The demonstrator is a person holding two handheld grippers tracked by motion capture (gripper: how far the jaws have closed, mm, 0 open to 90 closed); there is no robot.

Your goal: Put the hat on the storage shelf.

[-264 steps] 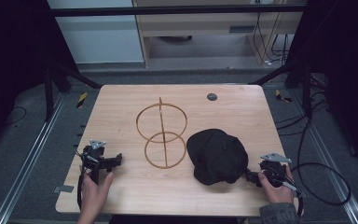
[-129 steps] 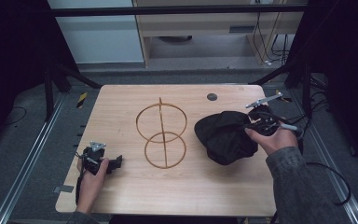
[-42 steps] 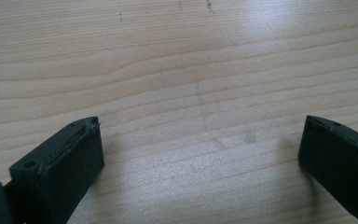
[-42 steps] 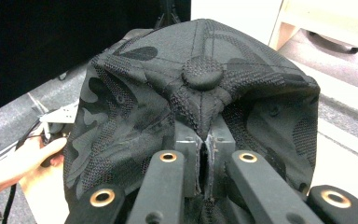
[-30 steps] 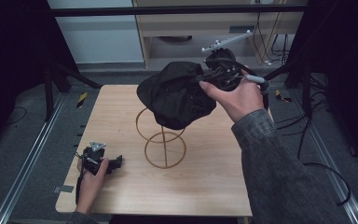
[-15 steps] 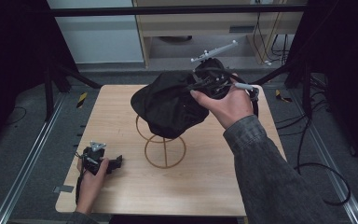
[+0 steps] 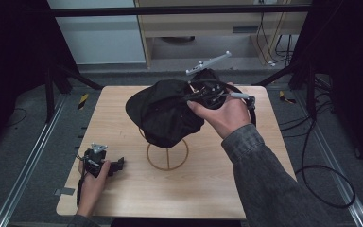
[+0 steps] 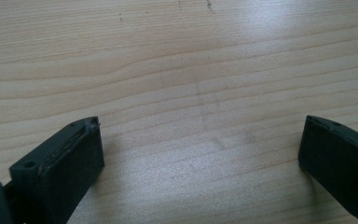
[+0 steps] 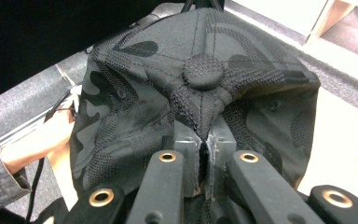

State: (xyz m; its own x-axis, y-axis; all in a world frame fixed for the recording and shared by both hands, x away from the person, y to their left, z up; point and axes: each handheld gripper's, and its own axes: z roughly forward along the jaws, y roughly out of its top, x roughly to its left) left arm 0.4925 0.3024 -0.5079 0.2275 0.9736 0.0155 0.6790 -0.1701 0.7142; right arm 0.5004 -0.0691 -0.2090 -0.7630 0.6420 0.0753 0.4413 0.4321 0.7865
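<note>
High view: wooden table point(image 7: 123, 118) carries a wire stand point(image 7: 168, 155). Black cap point(image 7: 168, 113) hangs above the stand, pinched at its crown by the right gripper point(image 9: 204, 149). Left gripper point(image 8: 200, 144) rests on the table, jaws apart, holding nothing.

Pale wood-grain tabletop point(image 7: 118, 118), rectangular, seen from above; its grain also shows close up in the left gripper view point(image 8: 191, 70). A small grey strip of tape point(image 7: 64, 191) lies just beside its near left corner. Grey floor point(image 7: 28, 142) surrounds it, with a metal rail point(image 7: 26, 175) along the left and another point(image 7: 347, 194) along the right. Yellow-and-black striped markers lie on the floor at left point(image 7: 82, 100) and right point(image 7: 286, 98). Behind stand a wooden shelf unit point(image 7: 208, 28), a white panel point(image 7: 104, 38) and hanging cables point(image 7: 270, 42).
</note>
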